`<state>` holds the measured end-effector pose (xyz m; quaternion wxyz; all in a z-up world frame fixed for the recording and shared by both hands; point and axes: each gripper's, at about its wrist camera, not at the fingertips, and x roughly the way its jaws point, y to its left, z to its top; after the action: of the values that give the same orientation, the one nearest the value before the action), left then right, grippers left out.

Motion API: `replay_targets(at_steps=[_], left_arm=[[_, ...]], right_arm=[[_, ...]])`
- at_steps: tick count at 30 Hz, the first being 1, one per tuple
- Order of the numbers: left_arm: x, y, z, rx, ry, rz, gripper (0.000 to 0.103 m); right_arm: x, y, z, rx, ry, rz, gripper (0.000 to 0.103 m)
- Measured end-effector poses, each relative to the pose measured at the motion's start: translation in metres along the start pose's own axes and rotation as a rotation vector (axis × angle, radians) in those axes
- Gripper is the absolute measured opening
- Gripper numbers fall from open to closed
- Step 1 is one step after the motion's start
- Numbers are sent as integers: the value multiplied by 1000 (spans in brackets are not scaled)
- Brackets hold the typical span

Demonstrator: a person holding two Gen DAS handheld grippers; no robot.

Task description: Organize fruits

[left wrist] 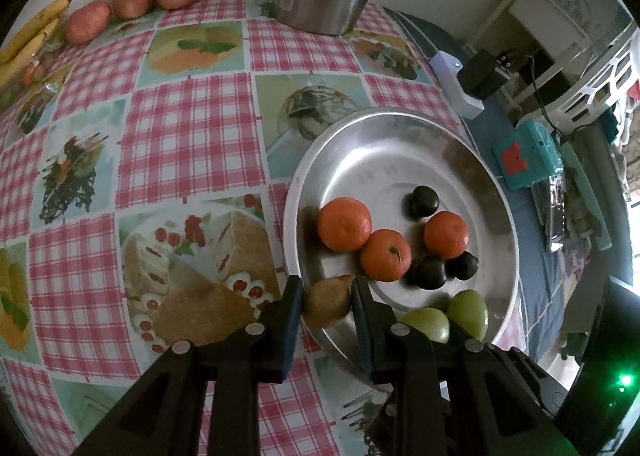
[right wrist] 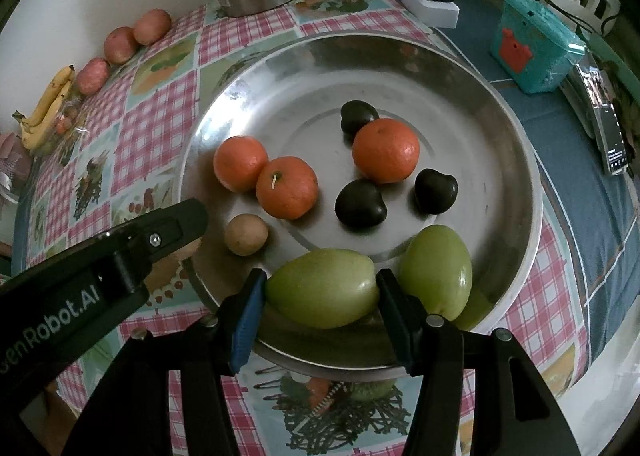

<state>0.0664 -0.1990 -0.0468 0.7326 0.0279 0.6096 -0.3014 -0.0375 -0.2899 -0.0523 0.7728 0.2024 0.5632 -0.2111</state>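
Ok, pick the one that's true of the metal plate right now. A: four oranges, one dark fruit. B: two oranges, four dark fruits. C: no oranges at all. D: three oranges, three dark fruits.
D: the right wrist view shows three oranges and three dark fruits lying in the metal plate.

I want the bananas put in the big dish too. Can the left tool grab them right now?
Probably not yet. The left tool is shut on a small brown fruit at the metal dish, and the bananas lie across the table by the wall, well apart from it.
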Motion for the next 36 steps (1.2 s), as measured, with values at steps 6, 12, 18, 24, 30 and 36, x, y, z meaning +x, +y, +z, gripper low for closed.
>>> replay_targets(at_steps=[6, 12, 18, 24, 30, 36], left_arm=[[-2, 1, -2, -5, 1, -5, 31], [-13, 9, -4, -33, -13, -3, 35], [-25, 40, -5, -106, -48, 87, 62], [-29, 75, -11, -162, -74, 228, 95], [-34, 95, -22, -159, -108, 345, 101], [-42, 99, -28, -142, -147, 419, 101]], right_arm=[[-2, 1, -1, 3, -6, 5, 58], [-3, 2, 0, 0, -16, 6, 58], [-7, 3, -1, 3, -37, 14, 58], [-8, 8, -1, -10, -57, 23, 69], [-11, 13, -2, -33, -82, 15, 83], [-12, 15, -3, -45, -106, 19, 89]])
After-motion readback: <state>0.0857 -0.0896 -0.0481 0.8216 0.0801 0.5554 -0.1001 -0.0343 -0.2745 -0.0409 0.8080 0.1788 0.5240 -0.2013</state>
